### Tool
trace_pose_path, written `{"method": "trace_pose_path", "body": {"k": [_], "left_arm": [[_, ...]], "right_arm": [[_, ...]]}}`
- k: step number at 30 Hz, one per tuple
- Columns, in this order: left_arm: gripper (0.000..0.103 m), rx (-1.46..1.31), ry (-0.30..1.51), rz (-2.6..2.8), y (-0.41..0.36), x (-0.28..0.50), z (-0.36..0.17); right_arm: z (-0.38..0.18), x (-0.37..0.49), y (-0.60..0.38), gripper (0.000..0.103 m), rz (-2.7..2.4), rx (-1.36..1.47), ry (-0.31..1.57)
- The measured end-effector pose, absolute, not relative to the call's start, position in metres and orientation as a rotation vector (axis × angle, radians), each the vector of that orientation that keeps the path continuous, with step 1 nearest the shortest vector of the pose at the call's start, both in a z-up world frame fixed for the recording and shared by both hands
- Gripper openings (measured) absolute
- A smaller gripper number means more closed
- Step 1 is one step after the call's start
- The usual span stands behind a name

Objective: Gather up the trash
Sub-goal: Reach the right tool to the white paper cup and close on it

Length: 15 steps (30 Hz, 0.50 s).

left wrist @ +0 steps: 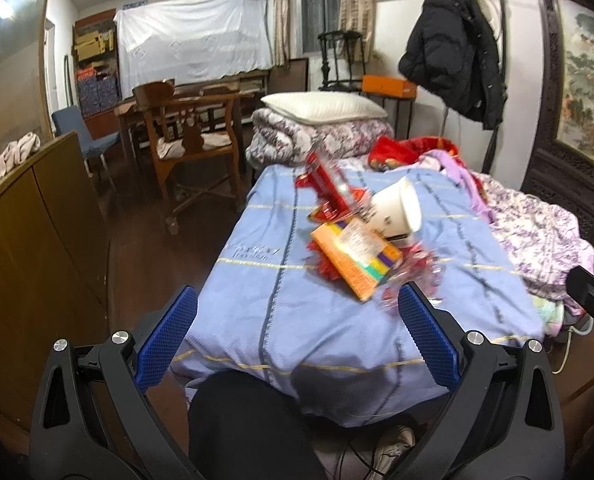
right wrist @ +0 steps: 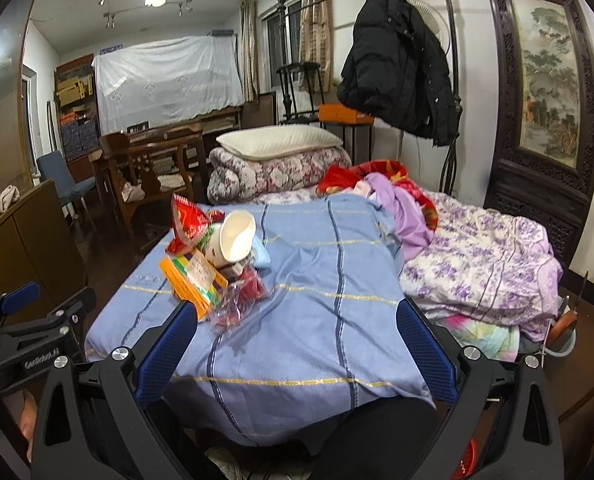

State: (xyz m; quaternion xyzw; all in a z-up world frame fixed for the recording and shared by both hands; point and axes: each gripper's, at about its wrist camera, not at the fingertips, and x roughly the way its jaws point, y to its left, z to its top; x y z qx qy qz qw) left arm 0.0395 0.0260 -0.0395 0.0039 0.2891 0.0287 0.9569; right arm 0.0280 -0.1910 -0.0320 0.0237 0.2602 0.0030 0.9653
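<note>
- The left tongs (left wrist: 297,320) are spread wide and hold nothing.
- The right tongs (right wrist: 297,328) are also wide and empty.
- The trash lies in a heap on the blue bed cover (right wrist: 317,320): a tipped white cup (left wrist: 397,210), an orange box (left wrist: 357,258), and red wrappers (left wrist: 325,188).

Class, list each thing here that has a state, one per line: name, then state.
Left gripper: open, empty, short of the trash.
Right gripper: open, empty.
Paper cup: tipped on its side, mouth open, seems empty.
Orange box: lying flat, closed.
Red bag: crumpled, standing up in the pile.
Clear wrapper: crumpled, nearest the grippers.
Blue blanket: spread flat under the trash.
Black coat: hanging on the rack.
</note>
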Motion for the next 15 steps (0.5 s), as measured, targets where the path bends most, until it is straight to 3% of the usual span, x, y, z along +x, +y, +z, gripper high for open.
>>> {"method": "trace_pose_path", "body": {"k": [7,15], "left_arm": [[0.097,-0.062,0.68,0.079,0.052,0.075,-0.088],[0.097,-0.108,0.684,0.057,0.069,0.097,-0.103]], "right_arm": [[-0.069,0.08,-0.193,0.097,0.101,0.124,0.634],[-0.082,0.147,-0.18,0.097,0.239,0.23,0.653]]}}
